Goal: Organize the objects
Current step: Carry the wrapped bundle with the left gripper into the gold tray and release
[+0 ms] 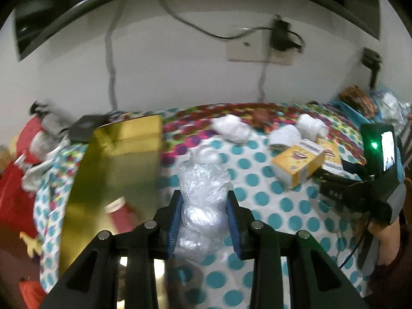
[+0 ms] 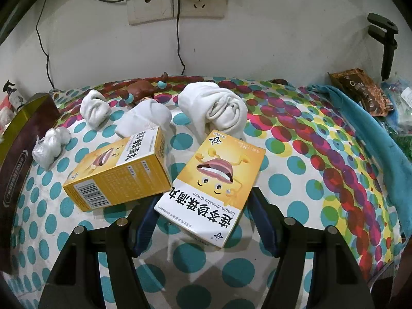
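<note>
Presently, the gold box [image 1: 116, 180] serves as landmark. Beside its right edge, the left gripper [image 1: 204, 219] is clamped on the plastic-wrapped bundle [image 1: 203, 200]; carry it level. Farther right, the right gripper [image 2: 203, 221] pinches the flat yellow carton [image 2: 213, 188]; lift clear of the tilted second carton [image 2: 118, 172] and rolled socks [image 2: 216, 108].

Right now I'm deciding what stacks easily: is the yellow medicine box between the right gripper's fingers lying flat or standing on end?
Lying flat. The yellow medicine box shows its broad printed face upward on the dotted bedspread.
</note>
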Available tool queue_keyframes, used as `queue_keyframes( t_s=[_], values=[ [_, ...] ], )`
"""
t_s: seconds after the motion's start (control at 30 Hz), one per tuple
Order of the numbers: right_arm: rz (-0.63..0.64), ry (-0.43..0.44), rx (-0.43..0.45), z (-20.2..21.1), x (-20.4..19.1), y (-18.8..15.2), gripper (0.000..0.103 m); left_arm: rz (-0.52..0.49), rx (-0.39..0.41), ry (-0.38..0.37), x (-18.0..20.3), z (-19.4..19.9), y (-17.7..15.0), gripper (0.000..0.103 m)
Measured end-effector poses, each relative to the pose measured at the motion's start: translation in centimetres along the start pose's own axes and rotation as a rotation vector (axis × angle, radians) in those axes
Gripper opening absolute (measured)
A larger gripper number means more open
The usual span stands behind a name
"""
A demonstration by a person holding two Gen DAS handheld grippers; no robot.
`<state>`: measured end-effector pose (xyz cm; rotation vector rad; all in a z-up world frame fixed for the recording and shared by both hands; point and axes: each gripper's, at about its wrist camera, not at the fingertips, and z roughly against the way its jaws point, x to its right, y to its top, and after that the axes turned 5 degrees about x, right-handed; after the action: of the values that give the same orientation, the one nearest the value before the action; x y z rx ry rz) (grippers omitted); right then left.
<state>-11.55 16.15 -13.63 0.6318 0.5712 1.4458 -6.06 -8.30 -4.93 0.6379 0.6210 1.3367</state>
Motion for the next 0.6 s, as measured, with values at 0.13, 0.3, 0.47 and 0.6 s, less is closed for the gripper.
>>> queue_keyframes(
  t_s=[0.13,0.3,0.47,0.6],
  values=[
    [0.003,-0.004,0.000,0.0,0.0,0.0,0.065,0.071,0.006,0.063,-3.3,1.3,-0.7,0.033],
    [0.001,-0.013,0.001,0.0,0.0,0.0,0.065,0.160,-0.042,0.124,-6.9,1.1,-2.3,0.033],
    [-0.002,-0.023,-0.001,-0.2,0.1,0.1,0.065,0.206,-0.073,0.165,-8.9,0.4,-3.5,0.033],
    [0.000,-0.025,0.000,-0.2,0.2,0.1,0.065,0.223,-0.063,0.179,-9.6,0.4,-3.5,0.033]
  ],
)
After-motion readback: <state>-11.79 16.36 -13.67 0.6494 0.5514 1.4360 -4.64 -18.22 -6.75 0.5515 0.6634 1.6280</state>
